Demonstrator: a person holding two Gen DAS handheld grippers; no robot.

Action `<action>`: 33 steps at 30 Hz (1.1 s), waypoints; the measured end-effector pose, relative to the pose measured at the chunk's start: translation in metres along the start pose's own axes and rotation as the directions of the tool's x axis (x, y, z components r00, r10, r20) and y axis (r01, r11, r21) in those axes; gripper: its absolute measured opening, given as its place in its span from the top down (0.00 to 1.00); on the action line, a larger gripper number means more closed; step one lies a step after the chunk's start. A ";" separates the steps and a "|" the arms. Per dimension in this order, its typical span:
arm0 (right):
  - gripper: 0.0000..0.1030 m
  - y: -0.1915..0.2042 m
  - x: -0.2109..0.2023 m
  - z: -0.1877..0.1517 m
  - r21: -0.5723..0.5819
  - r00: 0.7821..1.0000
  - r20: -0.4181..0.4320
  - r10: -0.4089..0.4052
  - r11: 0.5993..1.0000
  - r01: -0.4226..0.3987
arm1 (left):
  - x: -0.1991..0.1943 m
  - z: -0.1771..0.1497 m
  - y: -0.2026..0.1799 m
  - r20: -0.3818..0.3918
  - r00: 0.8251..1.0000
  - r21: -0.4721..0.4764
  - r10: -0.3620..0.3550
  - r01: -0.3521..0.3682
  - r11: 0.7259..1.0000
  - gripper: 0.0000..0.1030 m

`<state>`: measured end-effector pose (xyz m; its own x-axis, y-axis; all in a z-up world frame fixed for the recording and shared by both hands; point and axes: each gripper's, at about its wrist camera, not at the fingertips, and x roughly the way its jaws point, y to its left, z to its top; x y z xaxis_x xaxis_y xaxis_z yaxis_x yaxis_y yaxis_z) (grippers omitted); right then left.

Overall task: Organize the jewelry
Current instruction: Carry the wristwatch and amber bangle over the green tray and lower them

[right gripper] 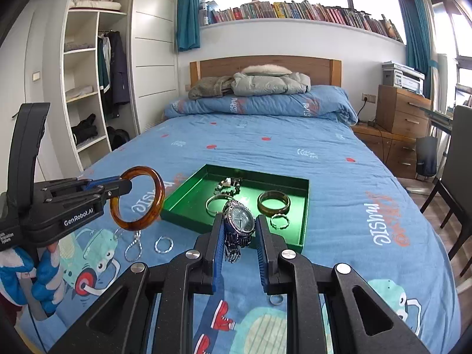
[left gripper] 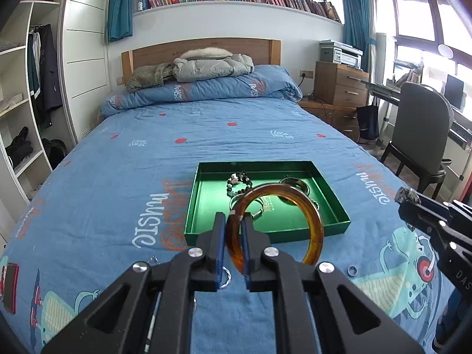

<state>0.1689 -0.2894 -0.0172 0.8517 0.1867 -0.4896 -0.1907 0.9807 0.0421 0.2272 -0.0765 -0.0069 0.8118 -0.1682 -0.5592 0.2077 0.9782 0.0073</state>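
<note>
the left gripper [left gripper: 234,237] is pinching an amber bangle [left gripper: 306,221] by its rim, low in the centre of the left wrist view, with the rest of the ring hanging out to the right of the jaws and above the bed. in the right wrist view the same bangle [right gripper: 137,199] is showing at centre left, standing nearly upright in the left gripper [right gripper: 124,187]. it looks stiff, glossy and probably brittle, so a grip across the thin band is likely to be slippery; i judge that the narrow pinch is holding it, but a knock against the tray wall could chip it.

the right gripper [right gripper: 239,236] is squeezing a silver wristwatch [right gripper: 240,221] across its case, at lower centre of the frame, with the metal link strap dangling limp below the dial. the case seems the firm place to hold; the strap would be swinging and sliding if taken instead, and the crystal is the fragile part.

the green tray [right gripper: 305,215] is lying on the blue bedspread [right gripper: 295,153] just beyond both grippers, already holding a beaded bracelet [right gripper: 228,184], a dark bangle [right gripper: 273,202] and thin silver hoops [right gripper: 279,221]. more light, easily snagged pieces are waiting loose on the cover: twisted silver hoops [right gripper: 163,244] at lower left and a small ring [right gripper: 276,300] near the bottom.
</note>
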 end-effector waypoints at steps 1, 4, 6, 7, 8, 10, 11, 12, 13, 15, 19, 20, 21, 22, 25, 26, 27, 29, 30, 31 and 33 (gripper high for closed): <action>0.81 -0.002 0.004 0.006 0.004 1.000 0.007 -0.003 1.000 0.003 | 0.004 0.004 0.000 0.002 1.000 0.001 0.000 0.000 1.000 0.91; 0.81 -0.008 0.017 0.025 0.016 1.000 0.022 -0.006 1.000 0.006 | 0.022 0.020 0.001 0.001 1.000 -0.004 -0.001 0.001 1.000 0.91; 0.81 -0.014 0.029 0.038 0.026 1.000 0.029 -0.009 1.000 0.008 | 0.038 0.031 0.002 -0.004 1.000 -0.006 0.003 -0.003 1.000 0.91; 0.81 -0.017 0.036 0.045 0.028 0.999 0.030 -0.015 1.000 0.014 | 0.046 0.036 0.003 -0.006 1.000 -0.003 0.006 -0.006 1.000 0.91; 0.81 -0.020 0.044 0.051 0.028 0.999 0.031 -0.024 0.999 0.023 | 0.055 0.041 0.003 -0.012 1.000 -0.003 0.005 -0.005 1.000 0.91; 0.81 -0.026 0.061 0.060 0.034 0.999 0.027 -0.031 0.999 0.030 | 0.074 0.049 0.003 -0.024 1.000 -0.010 0.005 -0.006 1.000 0.91; 0.81 -0.030 0.071 0.063 0.038 0.999 0.020 -0.035 0.999 0.034 | 0.084 0.051 0.003 -0.032 0.999 -0.010 0.005 -0.006 1.000 0.91; 0.81 -0.033 0.082 0.064 0.042 0.999 0.010 -0.039 0.998 0.039 | 0.095 0.051 0.003 -0.045 0.999 -0.013 0.002 -0.003 1.000 0.91; 0.81 -0.037 0.094 0.063 0.048 0.999 -0.005 -0.041 0.998 0.041 | 0.105 0.050 0.002 -0.058 0.998 -0.016 0.001 -0.002 1.000 0.91; 0.81 -0.044 0.119 0.055 0.064 0.998 -0.044 -0.042 0.997 0.044 | 0.129 0.043 0.001 -0.091 0.996 -0.019 0.001 -0.003 1.000 0.91; 0.81 -0.054 0.169 0.025 0.077 0.988 -0.149 -0.043 0.996 0.055 | 0.172 0.021 0.000 -0.164 0.986 -0.018 0.007 -0.010 1.000 0.91; 0.81 -0.057 0.179 0.017 0.083 0.984 -0.174 -0.041 0.995 0.057 | 0.180 0.016 0.000 -0.179 0.984 -0.016 0.008 -0.012 1.000 0.91; 0.81 -0.059 0.189 0.009 0.087 0.979 -0.198 -0.041 0.994 0.059 | 0.187 0.010 0.001 -0.193 0.981 -0.016 0.009 -0.012 1.000 0.91; 0.81 -0.061 0.197 0.003 0.091 0.975 -0.220 -0.041 0.994 0.062 | 0.193 0.005 0.001 -0.205 0.979 -0.013 0.010 -0.013 1.000 0.91; 0.81 -0.068 0.216 -0.013 0.101 0.960 -0.275 -0.042 0.992 0.072 | 0.208 -0.006 0.001 -0.237 0.971 0.000 0.020 -0.021 1.000 0.91; 0.81 -0.069 0.221 -0.016 0.101 0.955 -0.293 -0.041 0.992 0.074 | 0.212 -0.010 0.001 -0.246 0.969 0.001 0.024 -0.024 1.000 0.91; 0.81 -0.070 0.225 -0.019 0.097 0.949 -0.312 -0.041 0.992 0.075 | 0.215 -0.012 0.002 -0.254 0.967 -0.002 0.026 -0.027 1.000 0.91; 0.81 -0.070 0.231 -0.024 0.085 0.939 -0.342 -0.046 0.993 0.080 | 0.220 -0.014 0.003 -0.267 0.963 -0.011 0.024 -0.028 1.000 0.91; 0.81 -0.070 0.232 -0.026 0.082 0.934 -0.354 -0.046 0.993 0.080 | 0.221 -0.015 0.003 -0.272 0.962 -0.012 0.022 -0.027 1.000 0.91; 0.80 -0.070 0.234 -0.027 0.080 0.930 -0.366 -0.045 0.994 0.079 | 0.222 -0.015 0.003 -0.275 0.961 -0.011 0.023 -0.027 1.000 0.91; 0.80 -0.069 0.235 -0.028 0.072 0.927 -0.372 -0.050 0.994 0.083 | 0.223 -0.016 0.003 -0.279 0.960 -0.013 0.024 -0.029 0.999 0.91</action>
<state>0.3686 -0.3149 -0.1601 0.6174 0.1027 -0.7799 -0.0839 0.9944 0.0645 0.3998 -0.1090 -0.1447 0.6322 -0.1037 -0.7678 0.1769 0.9841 0.0127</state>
